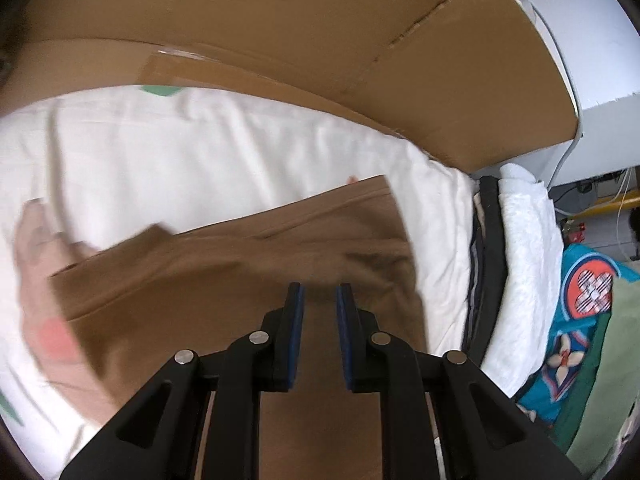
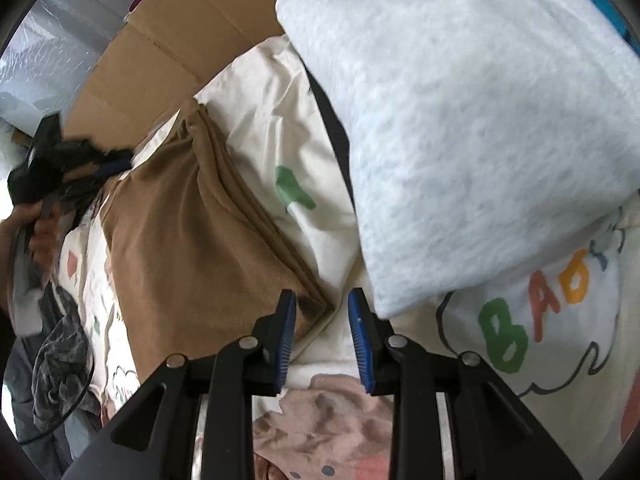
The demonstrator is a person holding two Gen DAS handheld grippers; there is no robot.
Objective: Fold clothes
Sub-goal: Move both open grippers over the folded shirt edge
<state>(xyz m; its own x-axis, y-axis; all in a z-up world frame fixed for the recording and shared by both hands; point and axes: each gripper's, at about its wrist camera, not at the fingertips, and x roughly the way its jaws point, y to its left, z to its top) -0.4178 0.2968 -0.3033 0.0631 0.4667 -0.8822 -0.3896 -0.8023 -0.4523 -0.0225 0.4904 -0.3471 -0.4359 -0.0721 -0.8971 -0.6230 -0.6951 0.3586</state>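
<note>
The left gripper (image 1: pixel 319 294) is hovering over the brown cloth (image 1: pixel 240 264) with its jaws apart and nothing between them. The right gripper (image 2: pixel 322 308) is also standing with jaws apart, empty, at the cloth's near corner (image 2: pixel 316 304), which is lying just beside its left pad; whether the pad is touching the fabric is hard to tell. The brown cloth is lying folded in flat layers on the cream printed sheet (image 1: pixel 208 148) covering the bed. A grey fleece (image 2: pixel 472 120) is sitting heaped on the sheet just right of the right gripper. A cardboard box (image 1: pixel 320 32) is standing behind the bed, and patterned teal fabric (image 1: pixel 580 300) is lying off its side.
</note>
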